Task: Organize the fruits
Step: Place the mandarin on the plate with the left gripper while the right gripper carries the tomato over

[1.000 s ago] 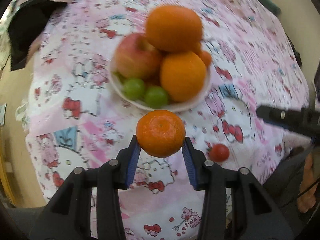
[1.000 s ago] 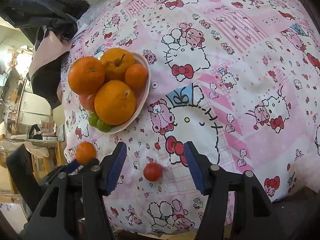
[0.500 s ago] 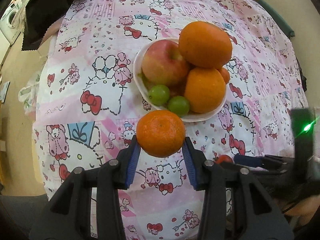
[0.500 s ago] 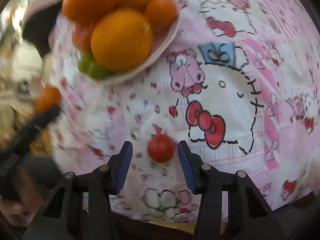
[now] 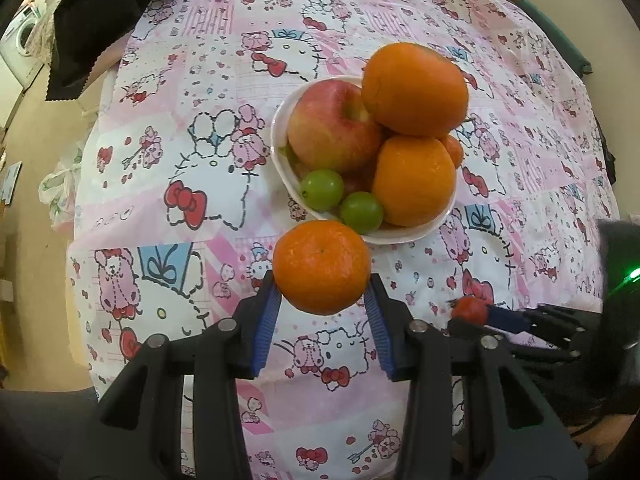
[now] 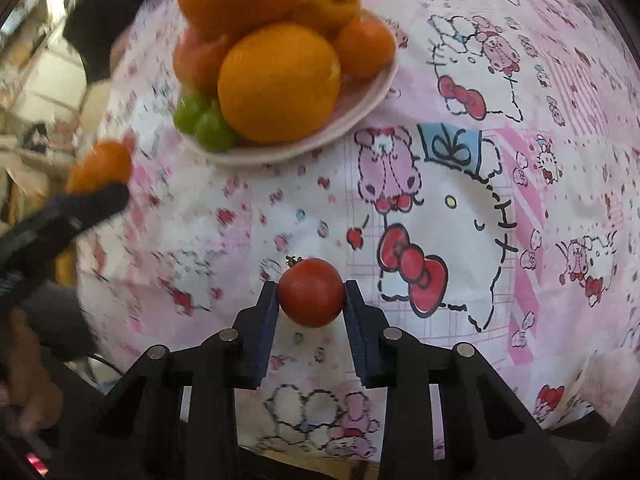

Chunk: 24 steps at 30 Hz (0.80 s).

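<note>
My left gripper (image 5: 322, 298) is shut on a small orange mandarin (image 5: 322, 266), held just in front of the white fruit plate (image 5: 404, 234). The plate carries a red apple (image 5: 332, 128), two big oranges (image 5: 414, 90), two green grapes (image 5: 322, 189) and a small mandarin at the back. My right gripper (image 6: 311, 300) has its blue pads pressed on a red cherry tomato (image 6: 311, 291) low over the tablecloth. In the left wrist view that tomato (image 5: 468, 309) sits in the right gripper (image 5: 476, 314) at lower right. The right wrist view shows the held mandarin (image 6: 100, 168) blurred at left.
A pink cartoon-print tablecloth (image 5: 192, 184) covers the table, with its edges falling away at left and front. A black cloth (image 5: 88, 32) lies at the far left corner. A person's hand (image 6: 28, 380) shows at the lower left of the right wrist view.
The right gripper moved in over the cherry tomato and its jaws closed onto it. The left gripper kept its hold on the mandarin and rolled a little, shifting the plate in view.
</note>
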Available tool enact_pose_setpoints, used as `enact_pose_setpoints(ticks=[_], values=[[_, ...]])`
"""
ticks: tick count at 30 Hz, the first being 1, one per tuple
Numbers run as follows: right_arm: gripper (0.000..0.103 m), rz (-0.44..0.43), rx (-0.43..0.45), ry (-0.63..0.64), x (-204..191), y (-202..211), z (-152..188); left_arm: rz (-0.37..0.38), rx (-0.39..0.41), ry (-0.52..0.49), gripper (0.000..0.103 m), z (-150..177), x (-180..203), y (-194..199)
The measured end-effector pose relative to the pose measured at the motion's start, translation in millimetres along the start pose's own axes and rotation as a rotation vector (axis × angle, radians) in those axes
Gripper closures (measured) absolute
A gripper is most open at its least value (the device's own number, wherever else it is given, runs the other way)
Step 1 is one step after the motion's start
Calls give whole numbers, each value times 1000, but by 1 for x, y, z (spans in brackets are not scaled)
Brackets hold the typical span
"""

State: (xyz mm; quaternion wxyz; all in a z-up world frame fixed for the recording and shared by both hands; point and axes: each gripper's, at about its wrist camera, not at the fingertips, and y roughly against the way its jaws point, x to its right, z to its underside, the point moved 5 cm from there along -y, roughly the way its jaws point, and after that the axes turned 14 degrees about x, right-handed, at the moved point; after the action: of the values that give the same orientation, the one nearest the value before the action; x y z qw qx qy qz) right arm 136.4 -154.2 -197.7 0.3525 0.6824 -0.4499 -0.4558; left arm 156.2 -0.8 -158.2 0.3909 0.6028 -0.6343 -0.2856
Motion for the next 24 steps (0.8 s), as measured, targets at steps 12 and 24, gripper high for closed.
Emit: enact_pose_setpoints(ticks=[12,24], values=[[69,-179,251,-96,-3,70,-54,-14,119,16,65,-54,-17,34],[69,-210,325,-90,9,78,-119,58,127,49,65,-168,-27,-13]])
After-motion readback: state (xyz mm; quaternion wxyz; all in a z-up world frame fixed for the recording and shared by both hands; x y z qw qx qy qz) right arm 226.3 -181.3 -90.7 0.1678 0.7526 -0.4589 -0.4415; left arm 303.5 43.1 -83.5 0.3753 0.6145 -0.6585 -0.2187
